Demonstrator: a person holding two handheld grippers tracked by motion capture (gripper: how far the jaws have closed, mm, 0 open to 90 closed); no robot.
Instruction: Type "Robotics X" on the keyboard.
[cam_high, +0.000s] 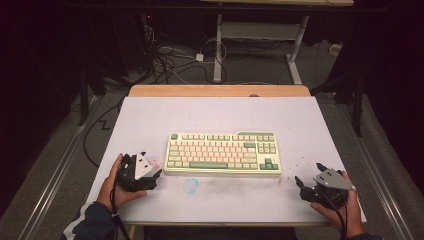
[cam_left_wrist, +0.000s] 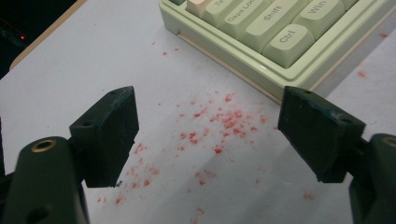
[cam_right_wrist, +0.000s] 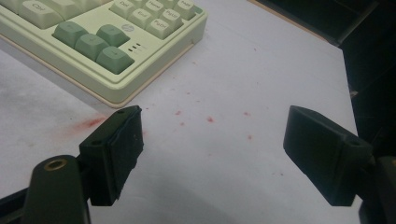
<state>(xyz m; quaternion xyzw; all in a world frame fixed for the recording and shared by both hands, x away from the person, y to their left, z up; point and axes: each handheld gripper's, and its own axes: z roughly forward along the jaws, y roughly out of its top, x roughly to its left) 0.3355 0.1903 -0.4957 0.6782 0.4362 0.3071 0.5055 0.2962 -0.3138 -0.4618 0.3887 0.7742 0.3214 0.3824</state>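
Note:
A cream keyboard (cam_high: 223, 153) with pink and green keys lies in the middle of a white mat (cam_high: 220, 115). My left gripper (cam_high: 152, 172) rests just off the keyboard's near left corner, jaws wide apart with nothing between them. In the left gripper view that keyboard corner (cam_left_wrist: 280, 42) with its Ctrl and Shift keys sits just beyond the open gripper (cam_left_wrist: 208, 135). My right gripper (cam_high: 307, 177) hovers at the mat's near right, also open and empty. The right gripper view shows the keyboard's arrow-key corner (cam_right_wrist: 107, 51) ahead and left of the open right gripper (cam_right_wrist: 212, 149).
Red specks stain the mat (cam_left_wrist: 224, 121) near the left gripper, and a faint blue smudge (cam_high: 190, 185) lies in front of the keyboard. A wooden table edge (cam_high: 220, 90) shows behind the mat. Cables and desk legs (cam_high: 218, 50) stand on the floor beyond.

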